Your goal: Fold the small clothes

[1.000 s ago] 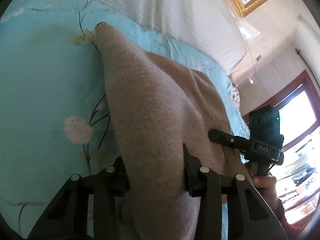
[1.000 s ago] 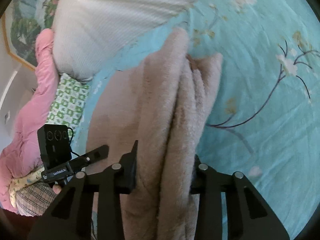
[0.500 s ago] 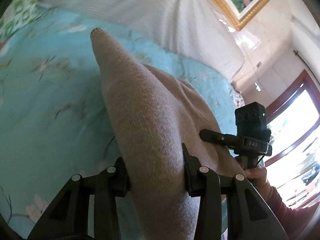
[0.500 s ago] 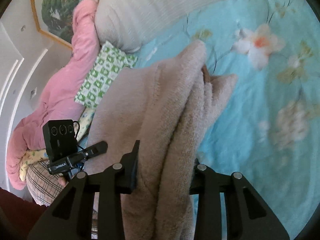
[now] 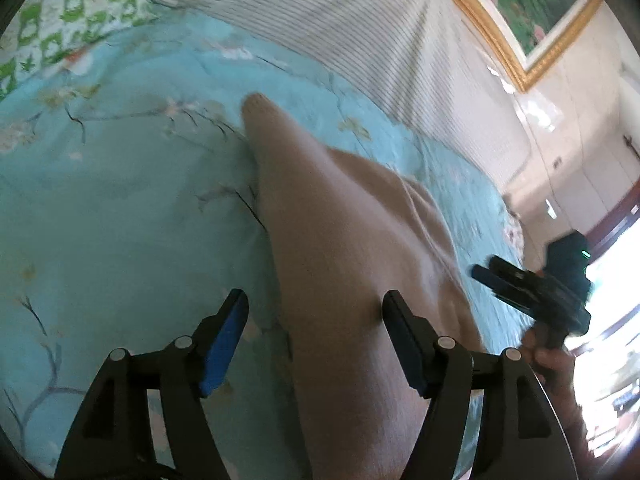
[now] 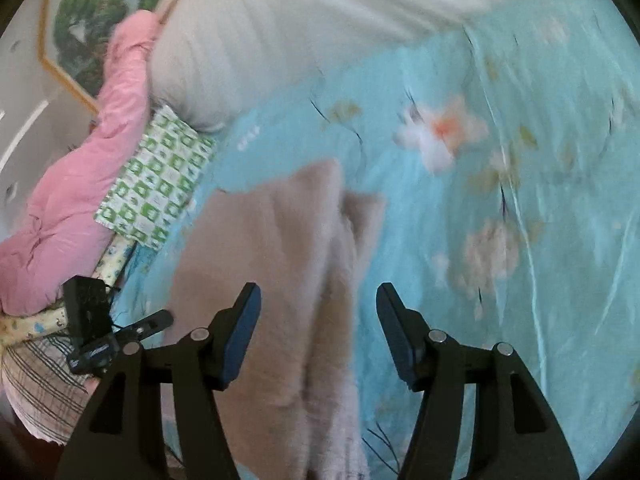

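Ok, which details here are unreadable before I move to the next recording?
- Beige knitted garment: its near end is cut off by the bottom edge in both wrist views, and motion blur hides its folds.
- Garment type: cannot tell.
- Right claw in the left wrist view: blurred, its opening unreadable there.
- Teal floral bedspread: print smeared.

Teal floral bedspread (image 5: 120, 208), striped white pillow (image 5: 360, 28) by the wall, gold-framed painting (image 5: 532, 8) above, bright window (image 5: 616, 288) on the right.
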`<act>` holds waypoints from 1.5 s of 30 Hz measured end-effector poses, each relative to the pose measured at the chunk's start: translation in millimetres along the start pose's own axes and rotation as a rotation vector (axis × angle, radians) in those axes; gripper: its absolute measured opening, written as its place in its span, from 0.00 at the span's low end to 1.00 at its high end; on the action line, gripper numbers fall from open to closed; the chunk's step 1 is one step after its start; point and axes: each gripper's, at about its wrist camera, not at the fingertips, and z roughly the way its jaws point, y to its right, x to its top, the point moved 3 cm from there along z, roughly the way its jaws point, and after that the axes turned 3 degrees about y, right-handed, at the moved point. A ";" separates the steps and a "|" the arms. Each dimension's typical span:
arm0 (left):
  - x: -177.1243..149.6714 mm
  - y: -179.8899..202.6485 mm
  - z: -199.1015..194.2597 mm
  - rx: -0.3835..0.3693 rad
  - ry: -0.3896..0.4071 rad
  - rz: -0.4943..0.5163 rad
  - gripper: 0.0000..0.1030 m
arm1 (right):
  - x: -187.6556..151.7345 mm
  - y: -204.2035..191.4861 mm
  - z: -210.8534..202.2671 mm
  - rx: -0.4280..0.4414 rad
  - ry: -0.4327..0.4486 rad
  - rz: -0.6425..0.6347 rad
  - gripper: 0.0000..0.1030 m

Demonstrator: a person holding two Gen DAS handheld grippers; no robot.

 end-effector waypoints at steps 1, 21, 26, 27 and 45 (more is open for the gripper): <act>5.5 -1.5 1.6 0.024 0.000 -0.006 0.68 | 5.7 -5.7 1.4 0.011 0.002 -0.012 0.55; 22.8 25.7 45.1 0.223 -0.039 0.164 0.57 | 22.0 15.8 76.2 -0.030 -0.108 0.050 0.13; -4.3 37.7 -11.5 0.192 0.000 0.244 0.62 | 1.8 9.6 21.8 -0.009 -0.041 0.062 0.38; -15.0 39.5 -24.1 0.186 0.005 0.261 0.63 | -4.5 7.9 11.3 0.000 -0.029 0.057 0.39; -123.7 55.3 -34.7 0.287 0.000 0.371 0.47 | -89.4 1.3 -27.1 -0.007 -0.021 0.091 0.39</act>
